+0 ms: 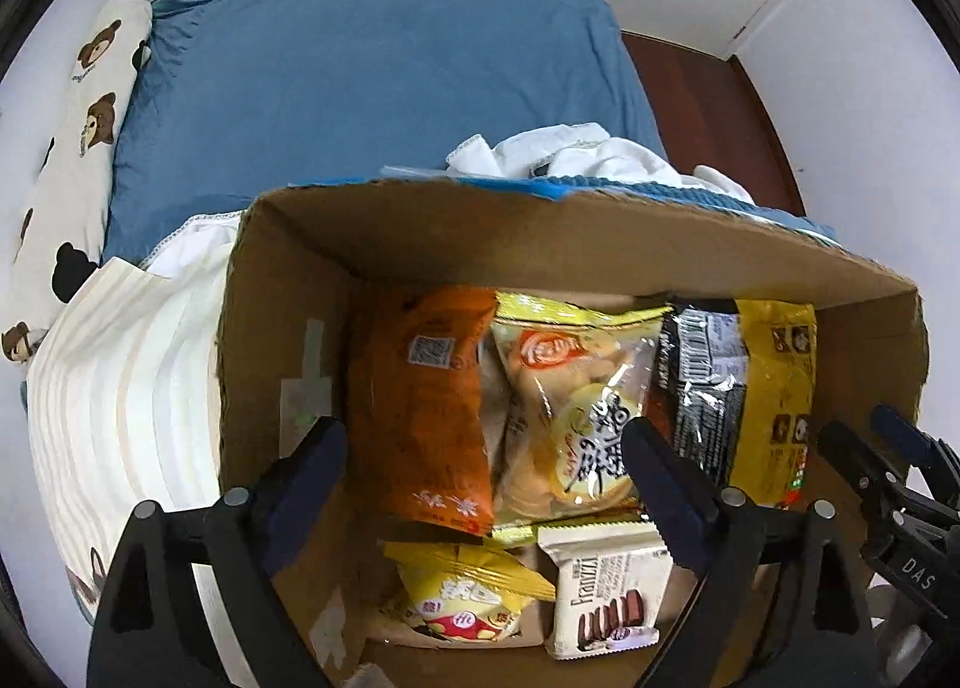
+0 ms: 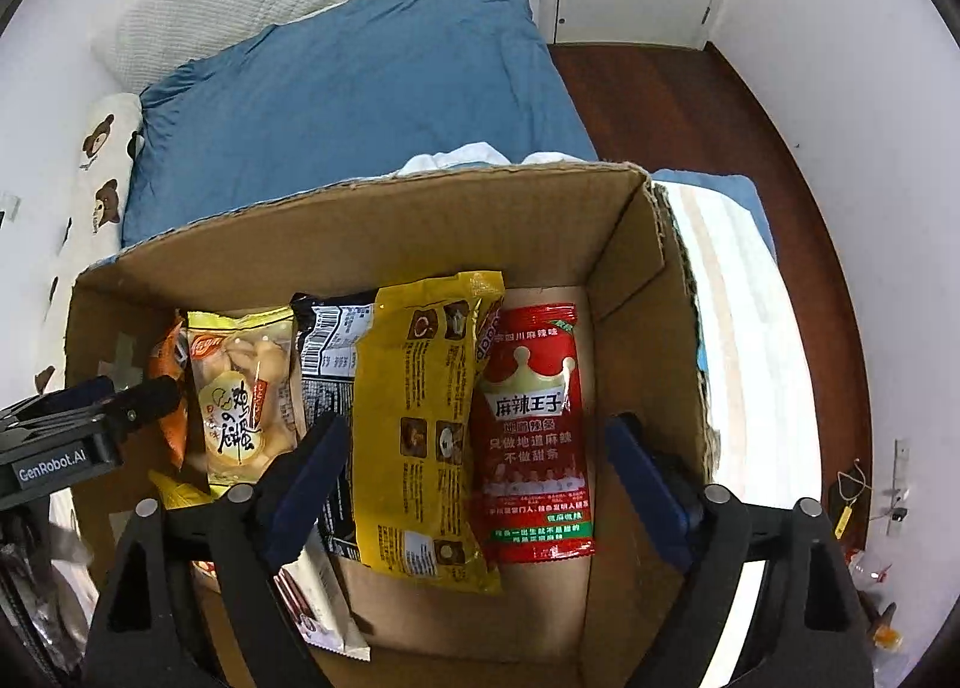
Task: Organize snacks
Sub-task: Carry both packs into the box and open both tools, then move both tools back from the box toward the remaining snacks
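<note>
An open cardboard box [image 1: 288, 292] [image 2: 624, 268] sits on a bed and holds snack packs side by side. From the left: an orange pack [image 1: 420, 406], a clear biscuit pack [image 1: 570, 406] [image 2: 240, 388], a black and yellow pack [image 1: 744, 388] [image 2: 420, 424], and a red spicy-strip pack [image 2: 534, 430]. A small yellow pack [image 1: 462, 598] and a white Franzzi wafer pack [image 1: 606, 586] lie in front. My left gripper [image 1: 483, 472] is open and empty above the box's left half. My right gripper [image 2: 474, 466] is open and empty above the yellow and red packs.
A blue blanket [image 1: 372, 76] [image 2: 360, 100] covers the bed behind the box. A bear-print pillow [image 1: 78, 148] lies at the left. White cloth [image 1: 570, 154] is bunched behind the box. A striped white sheet [image 1: 120, 388] lies left of it. Dark wood floor [image 2: 690, 106] is at the right.
</note>
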Action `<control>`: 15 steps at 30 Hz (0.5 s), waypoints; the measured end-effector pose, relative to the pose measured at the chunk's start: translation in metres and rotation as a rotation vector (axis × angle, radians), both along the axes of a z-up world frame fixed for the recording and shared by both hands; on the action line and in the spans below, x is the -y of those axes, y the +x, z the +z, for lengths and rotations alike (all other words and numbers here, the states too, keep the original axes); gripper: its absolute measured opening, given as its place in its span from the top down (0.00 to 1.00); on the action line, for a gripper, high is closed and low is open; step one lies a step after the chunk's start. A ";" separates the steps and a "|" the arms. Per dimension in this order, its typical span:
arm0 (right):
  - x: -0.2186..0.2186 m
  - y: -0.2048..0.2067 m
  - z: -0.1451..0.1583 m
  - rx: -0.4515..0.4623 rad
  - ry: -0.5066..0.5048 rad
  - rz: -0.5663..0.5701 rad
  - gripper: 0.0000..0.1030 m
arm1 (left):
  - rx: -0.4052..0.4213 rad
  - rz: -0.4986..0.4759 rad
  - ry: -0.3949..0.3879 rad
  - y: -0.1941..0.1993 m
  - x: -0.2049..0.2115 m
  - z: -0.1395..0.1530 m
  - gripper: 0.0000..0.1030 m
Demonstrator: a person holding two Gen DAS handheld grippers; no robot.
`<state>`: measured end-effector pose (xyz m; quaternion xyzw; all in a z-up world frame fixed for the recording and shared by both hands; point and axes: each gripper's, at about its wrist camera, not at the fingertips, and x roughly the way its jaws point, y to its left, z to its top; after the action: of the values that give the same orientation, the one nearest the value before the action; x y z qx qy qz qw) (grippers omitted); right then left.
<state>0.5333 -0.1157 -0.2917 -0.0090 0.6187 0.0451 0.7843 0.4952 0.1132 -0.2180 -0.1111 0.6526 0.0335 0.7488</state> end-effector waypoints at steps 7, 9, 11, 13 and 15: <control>-0.003 -0.035 0.021 0.040 0.006 0.019 0.10 | 0.086 -0.010 -0.002 -0.025 0.014 0.023 0.09; -0.002 -0.048 0.027 0.054 0.004 0.023 0.10 | 0.122 -0.006 -0.004 -0.041 0.017 0.033 0.09; -0.003 -0.061 0.032 0.068 0.012 0.027 0.10 | 0.161 0.004 0.012 -0.055 0.019 0.043 0.09; -0.002 -0.076 0.037 0.081 0.019 0.027 0.10 | 0.208 0.013 0.023 -0.074 0.021 0.055 0.09; -0.002 -0.091 0.042 0.098 0.014 0.025 0.05 | 0.241 0.020 0.032 -0.087 0.022 0.065 0.09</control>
<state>0.4423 -0.1137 -0.2494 -0.0137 0.5791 0.0588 0.8130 0.4086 0.0911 -0.1533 -0.1089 0.5563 0.0376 0.8230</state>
